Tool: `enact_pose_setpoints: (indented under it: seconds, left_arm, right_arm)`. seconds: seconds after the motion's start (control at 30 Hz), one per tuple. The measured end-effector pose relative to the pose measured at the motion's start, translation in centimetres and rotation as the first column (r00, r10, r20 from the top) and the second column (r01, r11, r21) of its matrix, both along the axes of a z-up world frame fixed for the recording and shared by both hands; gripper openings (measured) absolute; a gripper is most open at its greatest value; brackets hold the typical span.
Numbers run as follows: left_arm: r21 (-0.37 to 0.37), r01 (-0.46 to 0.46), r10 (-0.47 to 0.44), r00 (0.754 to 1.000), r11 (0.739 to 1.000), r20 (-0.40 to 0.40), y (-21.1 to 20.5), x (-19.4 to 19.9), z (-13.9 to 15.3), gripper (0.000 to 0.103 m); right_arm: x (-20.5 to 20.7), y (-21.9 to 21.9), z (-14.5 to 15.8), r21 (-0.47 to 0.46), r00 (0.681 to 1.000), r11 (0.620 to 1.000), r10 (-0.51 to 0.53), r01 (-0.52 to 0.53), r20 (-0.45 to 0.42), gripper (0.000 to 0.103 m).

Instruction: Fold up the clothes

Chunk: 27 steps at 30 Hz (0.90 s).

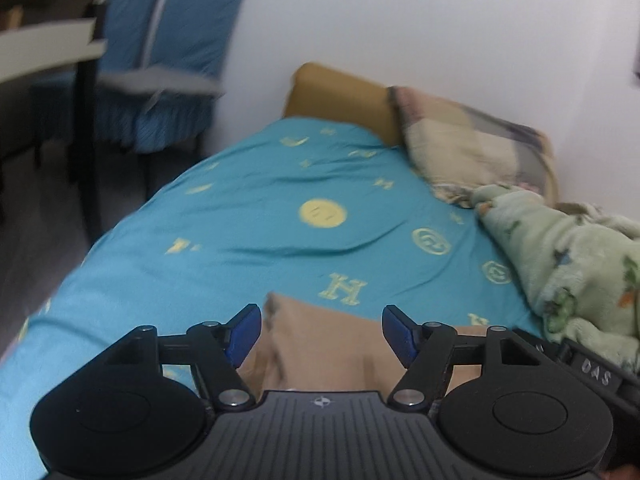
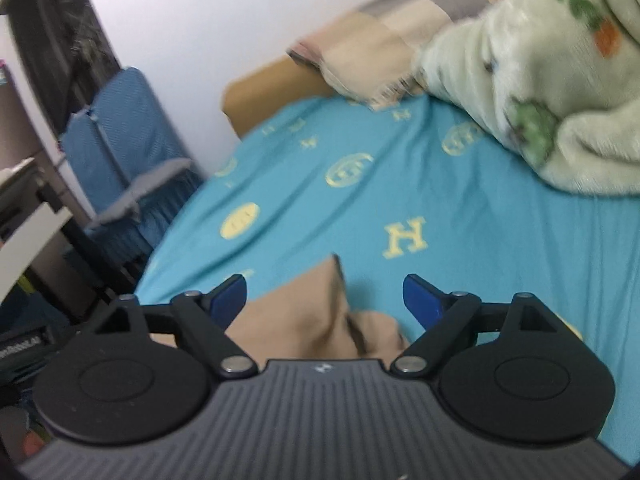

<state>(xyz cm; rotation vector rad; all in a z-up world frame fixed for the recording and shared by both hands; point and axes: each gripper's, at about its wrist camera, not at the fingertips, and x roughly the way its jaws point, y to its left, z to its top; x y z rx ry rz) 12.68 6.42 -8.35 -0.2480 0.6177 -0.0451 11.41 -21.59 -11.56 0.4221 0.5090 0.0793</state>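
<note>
Teal bedsheet (image 1: 248,216) carries one tan garment (image 1: 320,344) at its near edge, one pillow (image 1: 460,144), one green blanket (image 1: 568,264) beside it. Left gripper (image 1: 322,334) and right gripper (image 2: 324,300) spread, empty, above the garment.

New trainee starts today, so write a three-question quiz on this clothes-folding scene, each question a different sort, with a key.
1. True or false: the left gripper is clamped on the tan garment.
2. What lies under the tan garment?
A. a bare wooden floor
B. a turquoise sheet with yellow motifs
C. a glass table
3. Fill in: the pale green fleece blanket lies piled along the sheet's edge, next to a ____.

Key
1. False: both it and the right gripper stand open above the garment.
2. B: the turquoise sheet.
3. pillow.
</note>
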Motion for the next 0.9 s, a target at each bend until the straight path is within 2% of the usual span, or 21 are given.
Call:
enact_pose_setpoints:
  seconds: [0.03, 0.1, 0.13, 0.17, 0.2, 0.27, 0.37, 0.53, 0.63, 0.73, 0.8, 0.9]
  left_arm:
    - [0.01, 0.016, -0.016, 1.0, 1.0, -0.003, -0.5, 0.0, -0.1, 0.07]
    - [0.024, 0.043, -0.043, 0.999, 0.999, -0.024, -1.3, 0.4, -0.9, 0.07]
    - [0.031, 0.053, -0.052, 0.998, 0.998, -0.042, -1.5, 0.7, -1.4, 0.07]
    - [0.044, 0.058, -0.055, 0.996, 0.997, -0.067, -1.7, 1.0, -2.0, 0.069]
    - [0.06, 0.06, -0.055, 0.994, 0.996, -0.095, -1.8, 1.3, -2.7, 0.069]
    - [0.086, 0.059, -0.045, 0.987, 0.995, -0.153, -1.9, 1.8, -4.0, 0.069]
    - [0.096, 0.059, -0.041, 0.982, 0.994, -0.182, -1.7, 1.8, -5.2, 0.069]
    - [0.101, 0.074, -0.057, 0.985, 0.992, -0.162, -2.0, 0.7, -3.9, 0.069]
    - [0.08, 0.089, -0.076, 0.985, 0.993, -0.153, -2.0, -1.1, -2.8, 0.069]
    - [0.089, 0.128, -0.115, 0.983, 0.988, -0.143, -2.5, -3.2, -1.9, 0.069]
    - [0.121, 0.136, -0.114, 0.977, 0.983, -0.179, -2.8, -3.7, -2.3, 0.069]
    - [0.106, 0.128, -0.098, 0.963, 0.986, -0.252, -2.7, -4.0, -3.2, 0.068]
  right_arm:
    - [-0.1, 0.3, 0.2, -0.009, 1.0, 1.0, 0.019, -0.019, 0.025, 0.076]
    - [0.3, 1.2, 0.3, -0.041, 0.996, 0.996, 0.081, -0.08, 0.03, 0.062]
    - [0.6, 1.7, 0.1, -0.051, 0.993, 0.992, 0.113, -0.112, 0.018, 0.058]
    - [0.9, 2.2, -0.2, -0.057, 0.99, 0.988, 0.143, -0.143, 0.0, 0.047]
    - [1.2, 2.6, -0.7, -0.065, 0.985, 0.983, 0.168, -0.169, -0.026, 0.04]
    - [1.9, 3.4, -2.1, -0.096, 0.977, 0.975, 0.192, -0.2, -0.09, 0.039]
    - [2.4, 3.9, -3.5, -0.124, 0.967, 0.966, 0.209, -0.227, -0.145, 0.039]
    - [1.5, 3.4, -1.9, -0.091, 0.968, 0.972, 0.201, -0.216, -0.147, 0.041]
    - [0.3, 3.0, -0.5, -0.074, 0.97, 0.975, 0.2, -0.211, -0.137, 0.041]
    - [-1.5, 3.0, 0.3, -0.073, 0.966, 0.971, 0.215, -0.227, -0.144, 0.041]
    - [-2.8, 3.2, 0.3, -0.083, 0.958, 0.966, 0.23, -0.246, -0.169, 0.041]
    - [-4.1, 3.9, -0.8, -0.128, 0.943, 0.953, 0.243, -0.276, -0.227, 0.039]
